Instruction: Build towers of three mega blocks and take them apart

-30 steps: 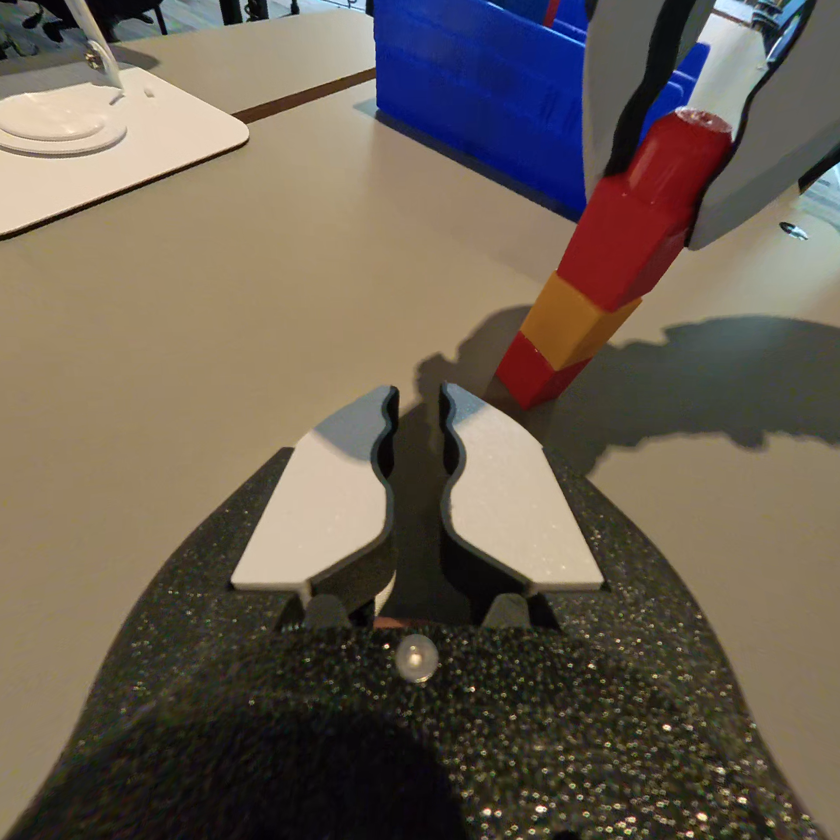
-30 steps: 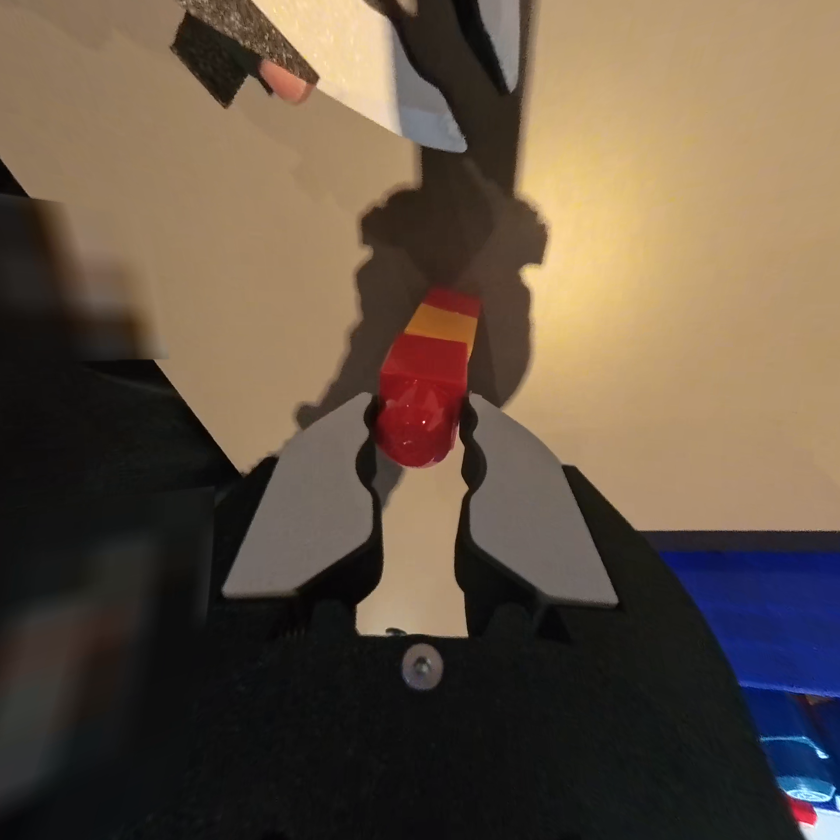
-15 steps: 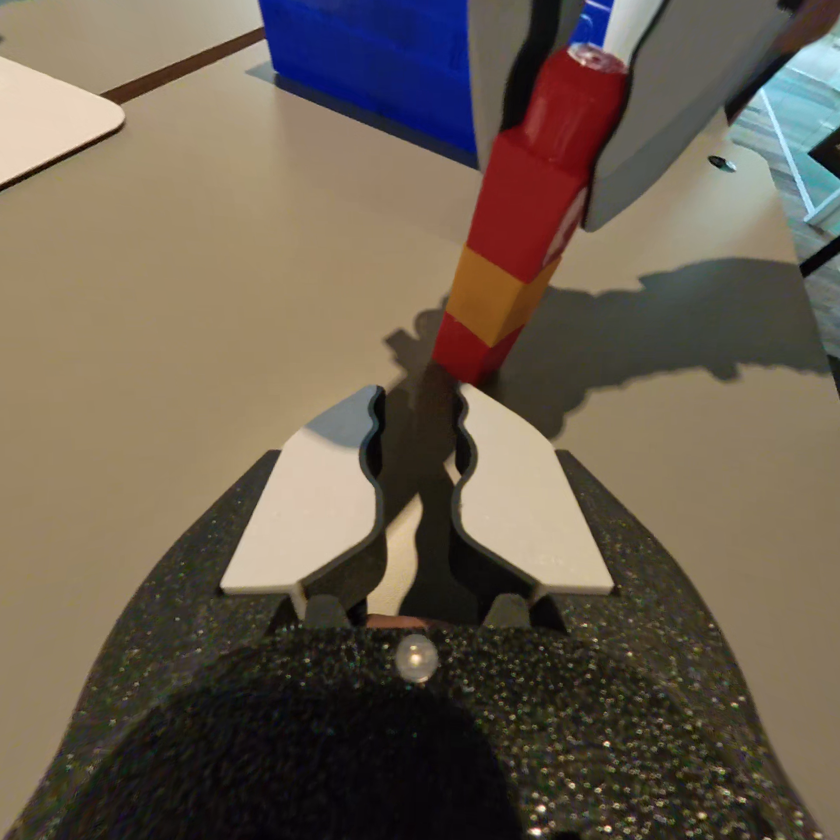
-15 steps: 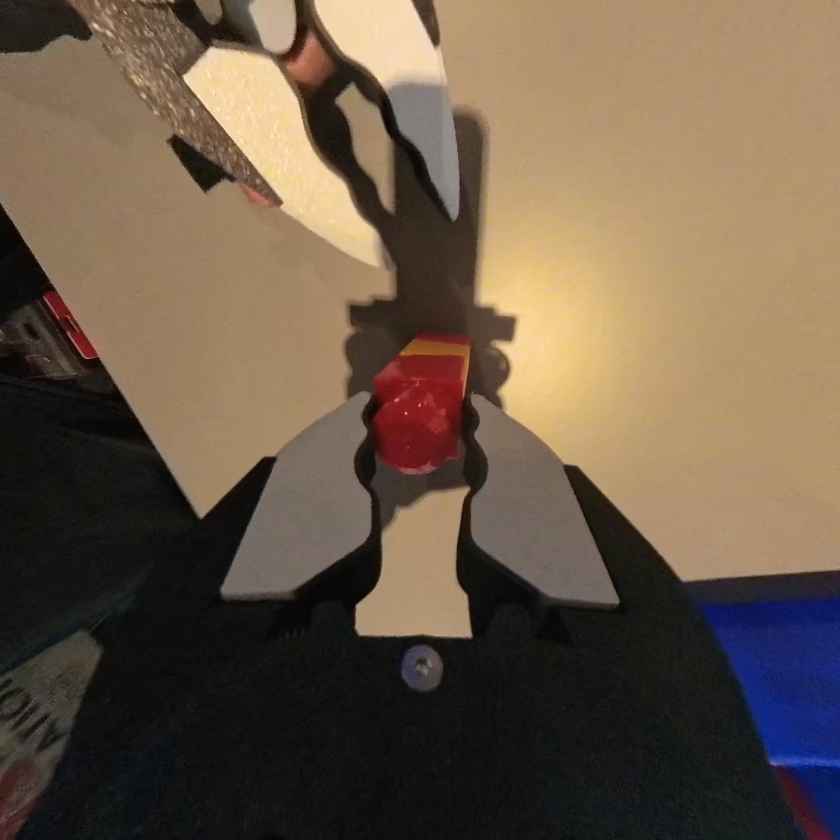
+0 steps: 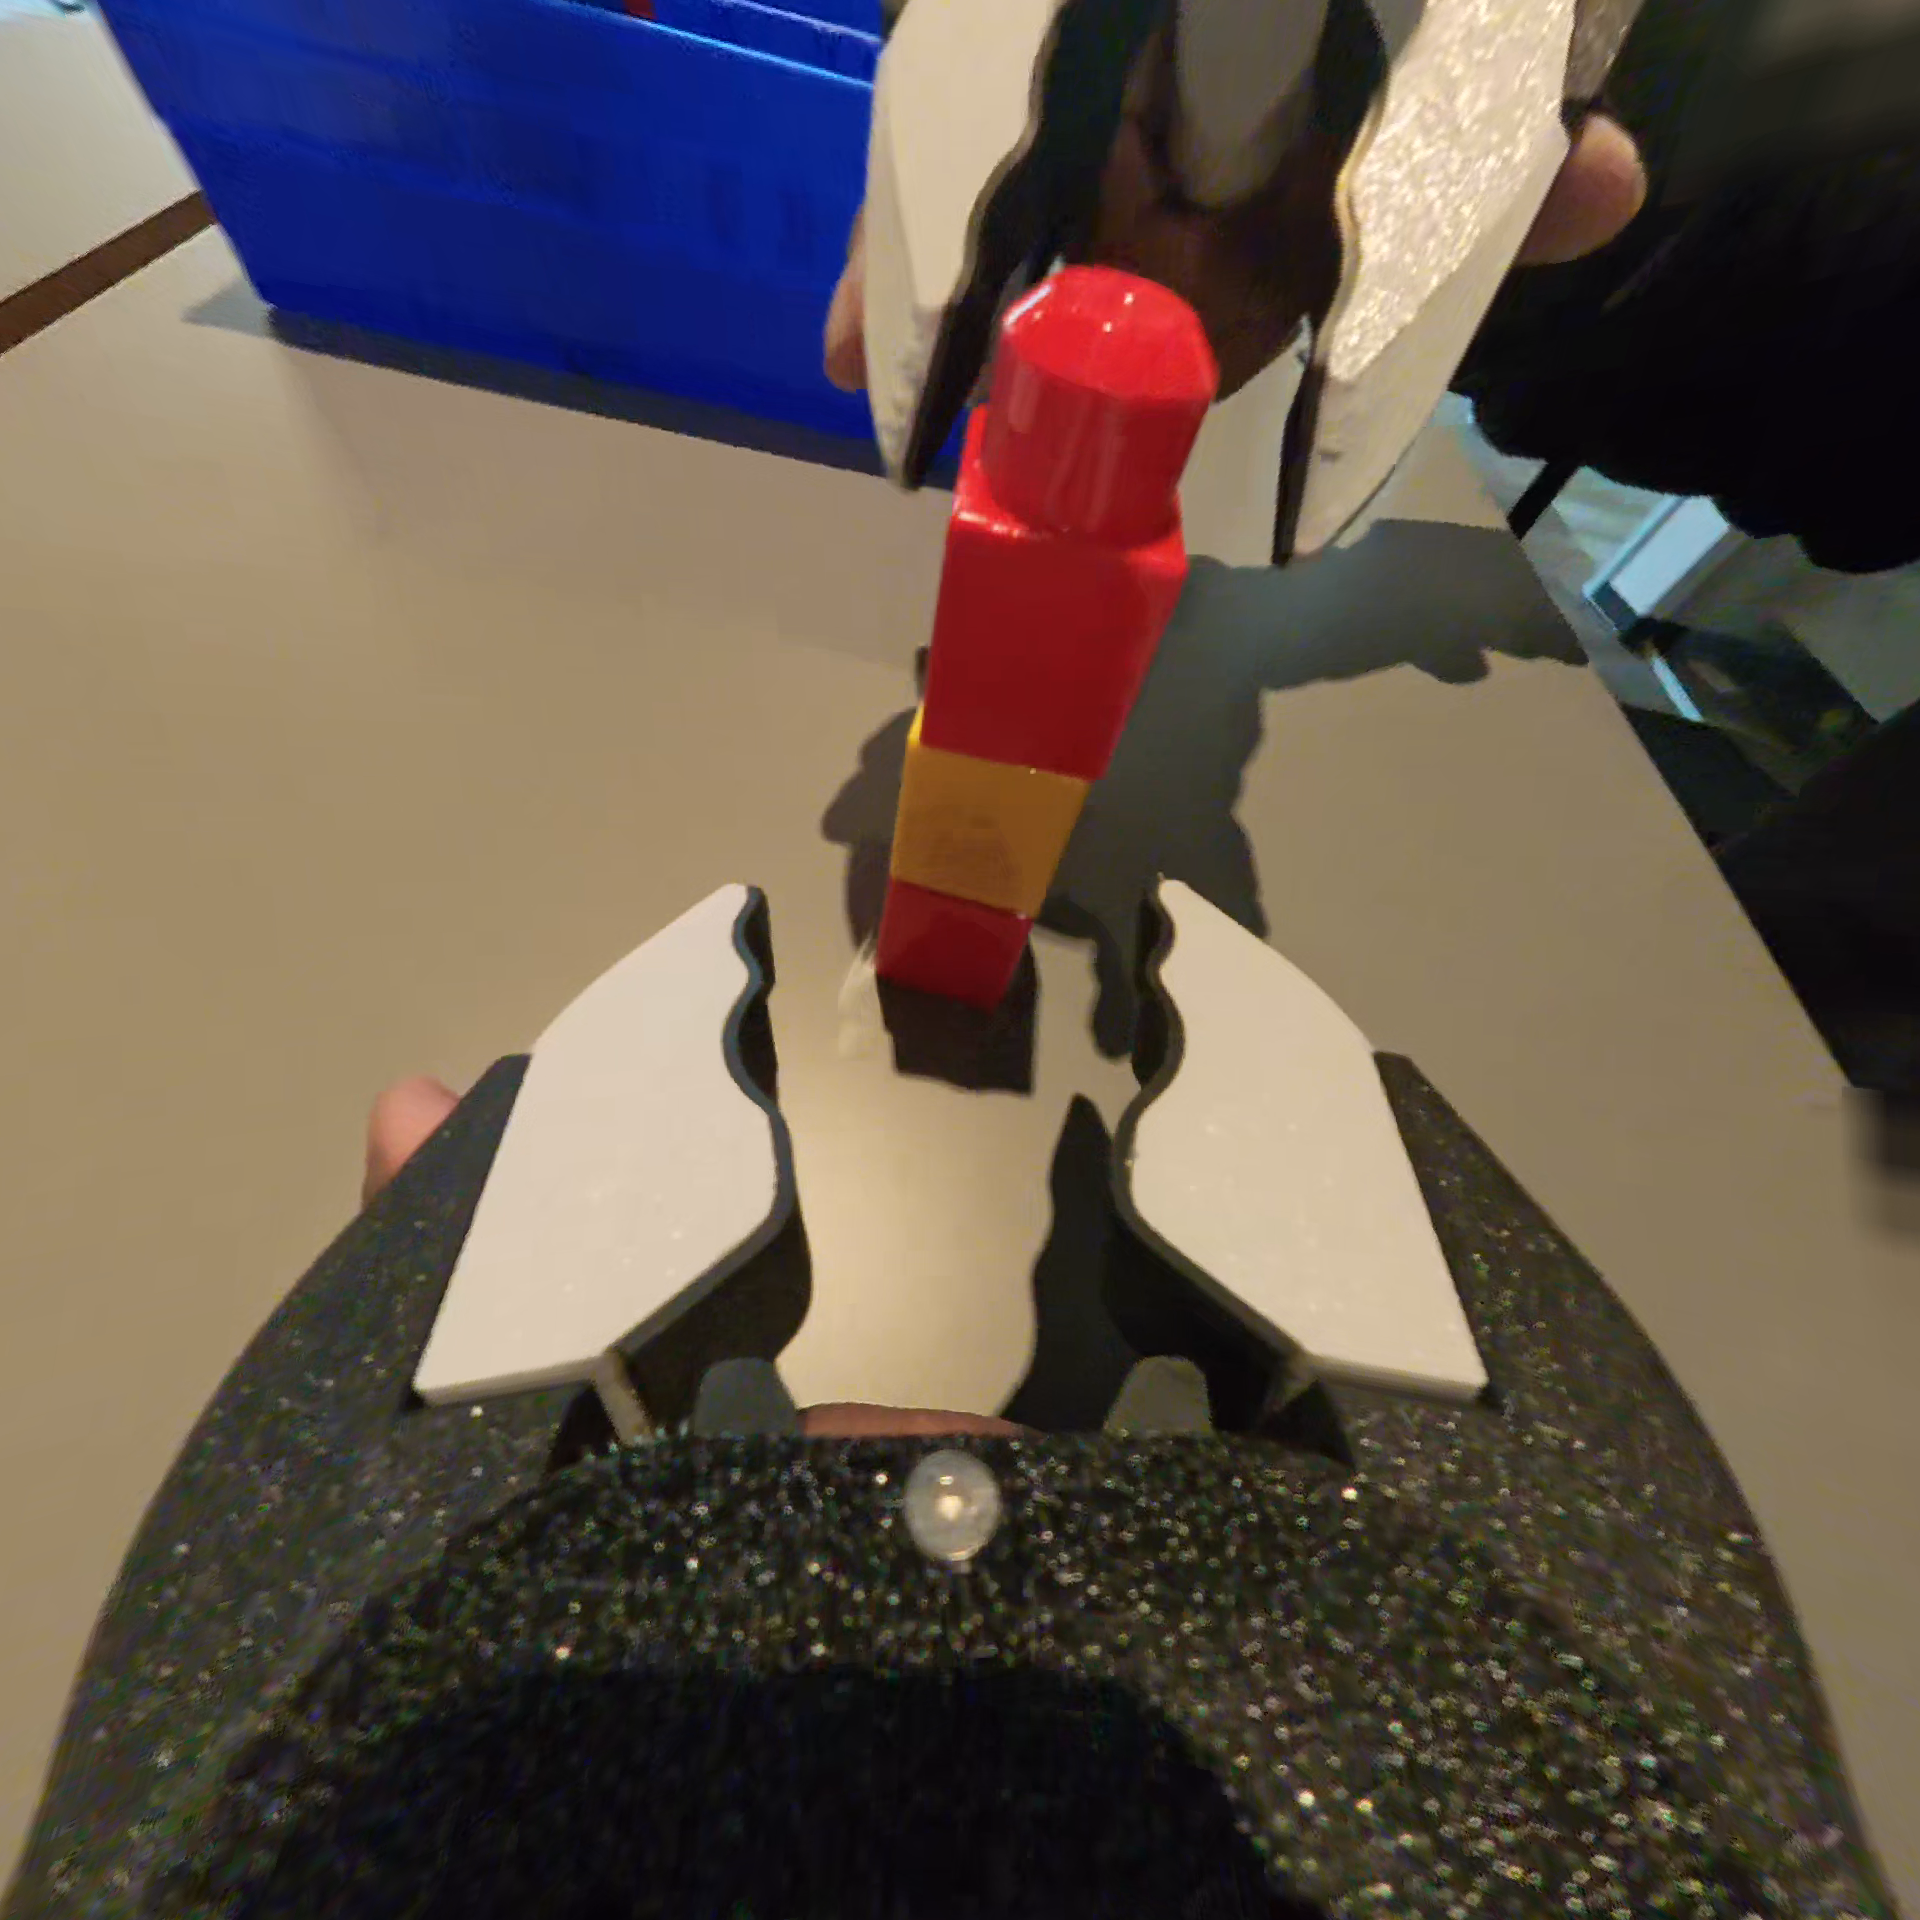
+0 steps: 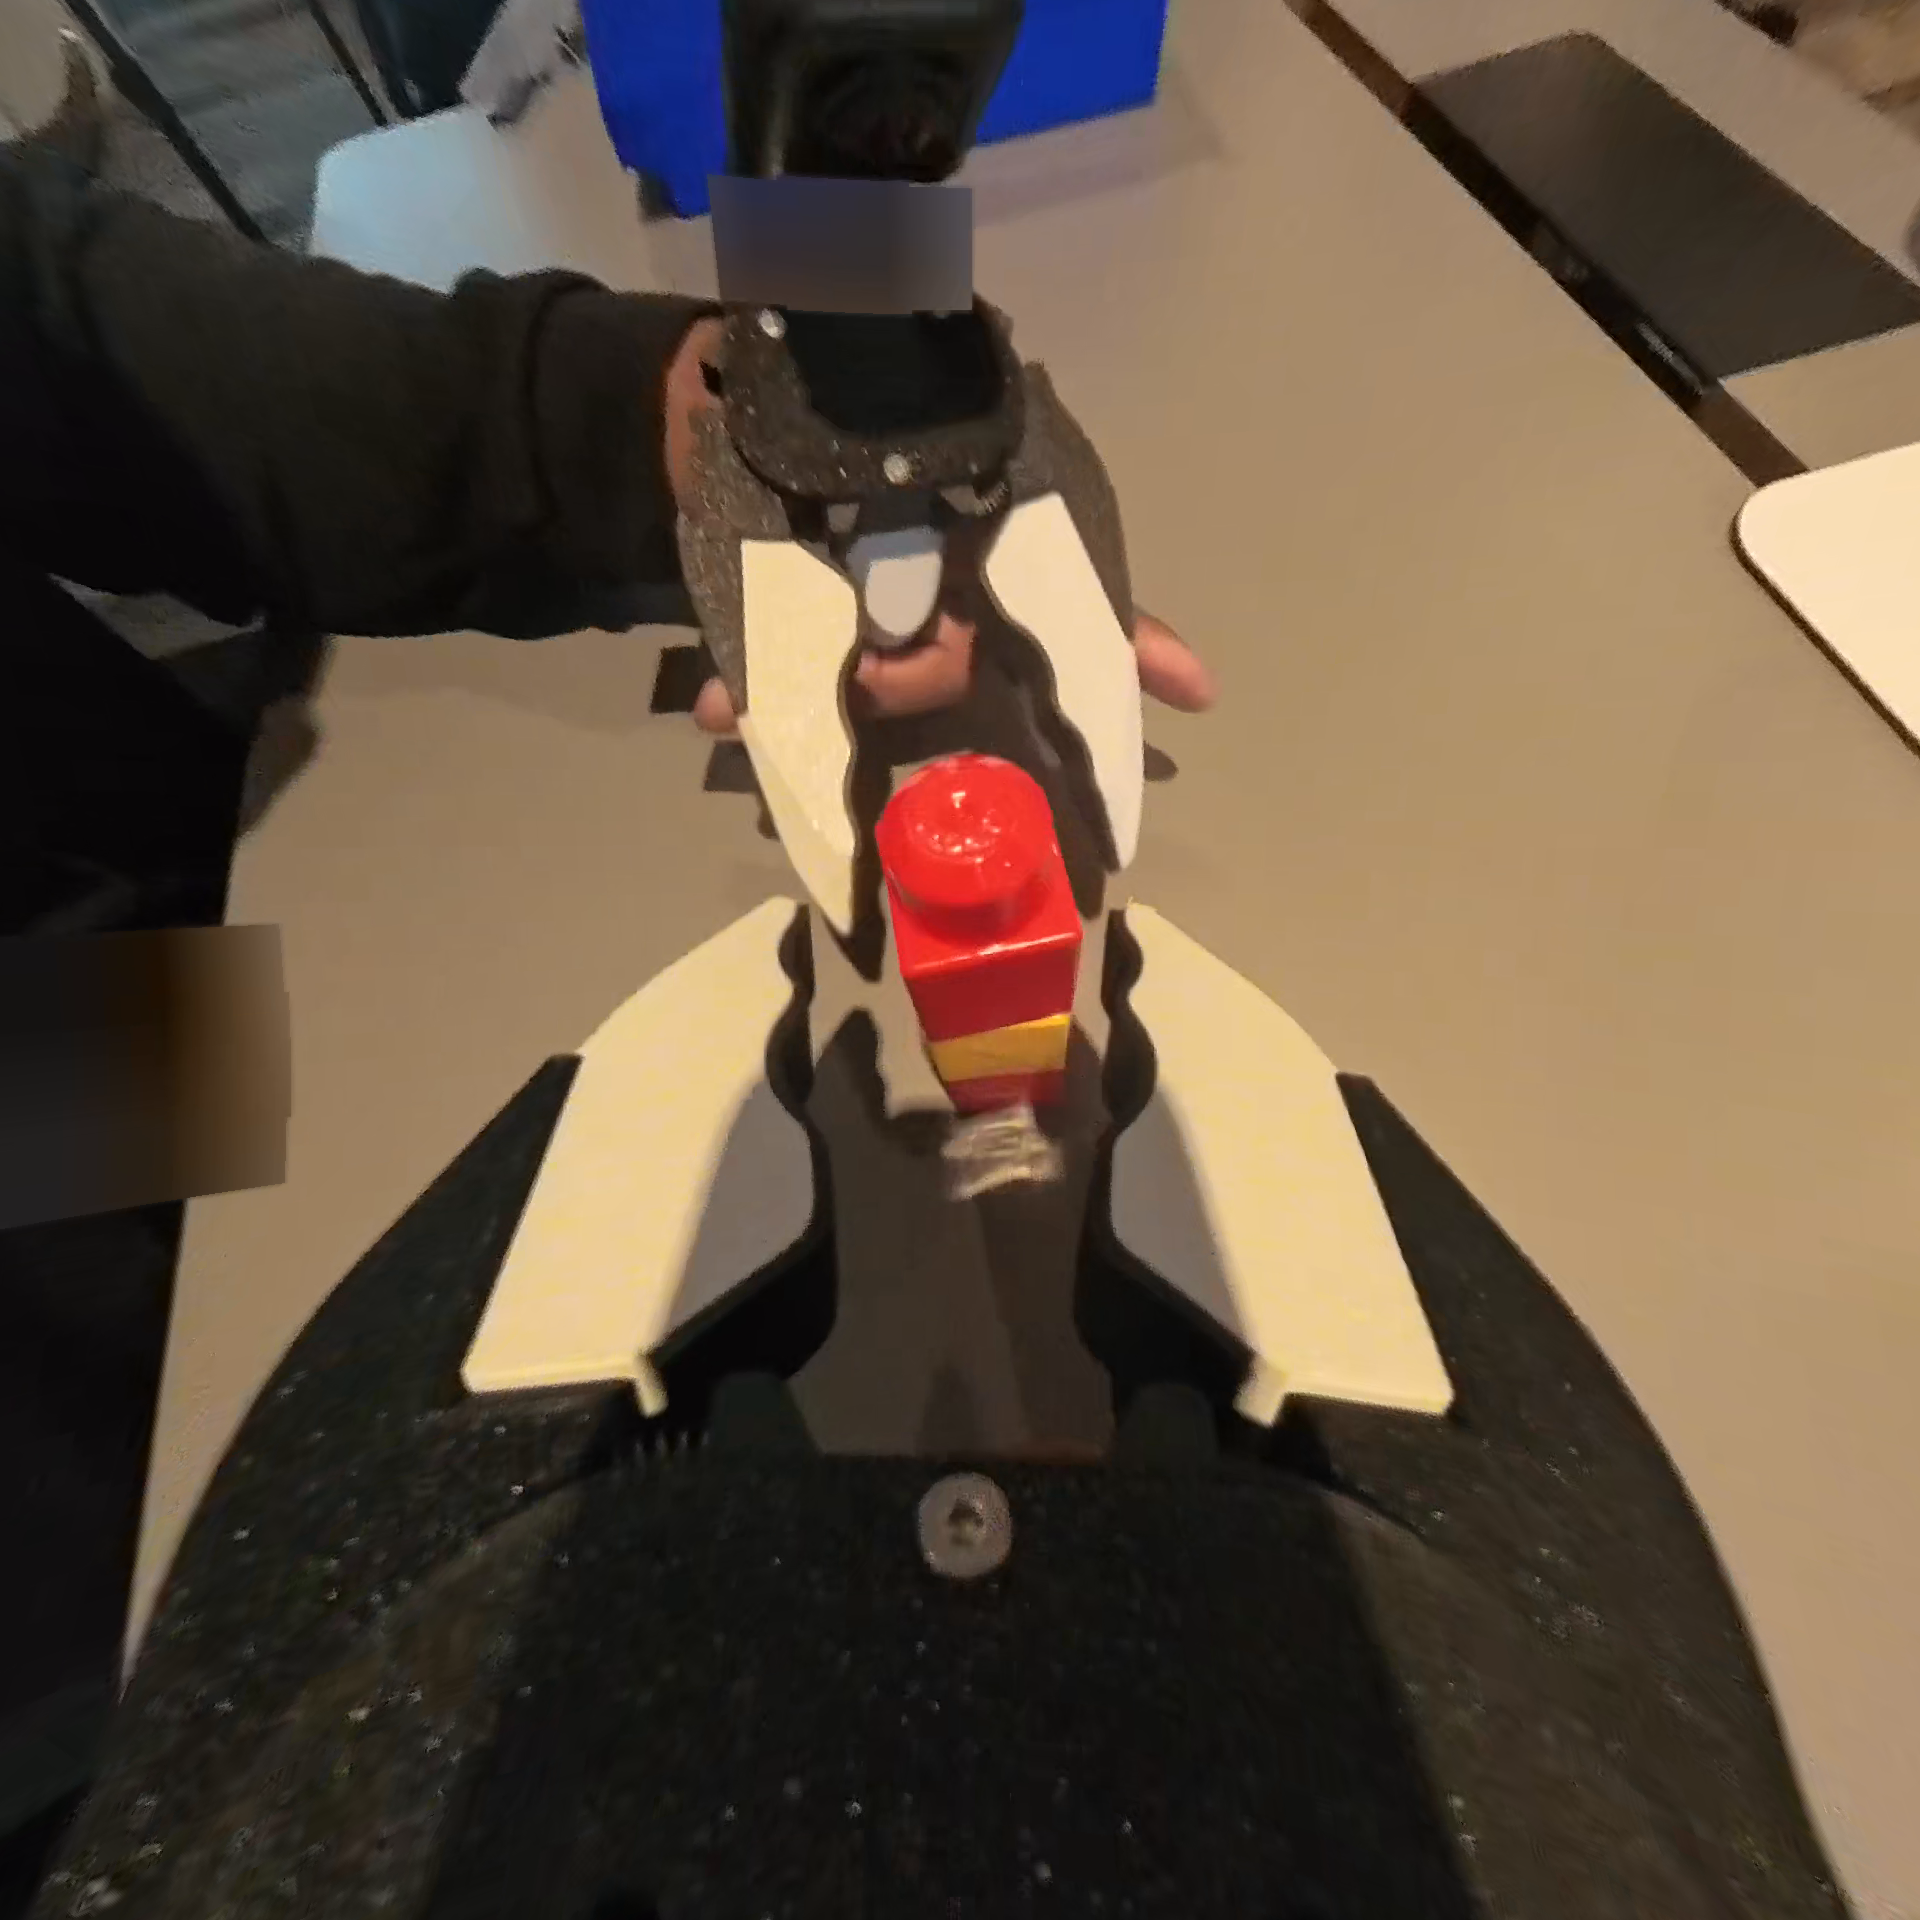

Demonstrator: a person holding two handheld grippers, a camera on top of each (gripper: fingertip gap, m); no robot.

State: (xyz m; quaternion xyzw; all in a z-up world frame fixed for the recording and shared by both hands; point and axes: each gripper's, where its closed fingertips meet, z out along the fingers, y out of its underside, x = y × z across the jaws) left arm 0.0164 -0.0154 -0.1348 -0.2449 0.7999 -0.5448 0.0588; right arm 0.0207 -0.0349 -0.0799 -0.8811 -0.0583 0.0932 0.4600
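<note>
A tower (image 5: 1023, 665) of three blocks stands on the grey counter (image 5: 416, 675), red at the bottom, yellow in the middle, red on top with its round stud up. It looks upright, perhaps leaning a touch.

The left hand-held gripper (image 5: 951, 945) sits low beside the tower's base with its jaws spread wide, one finger on each side of the bottom block and neither touching it. The right hand-held gripper (image 6: 956, 940) faces it from the other side of the tower, also wide open; in the left wrist view its pale fingers (image 5: 940, 260) flank the top stud with a gap on each side. Neither has hold of anything.

Behind the tower, in the left wrist view, a blue bin (image 5: 520, 177) stands on the counter, well back from it. In the right wrist view a dark sleeve (image 6: 312, 436) reaches in from the side of the tower, and a white mat (image 6: 1849, 582) lies off at the counter's edge, well apart. The two grippers crowd the tower from opposite sides.
</note>
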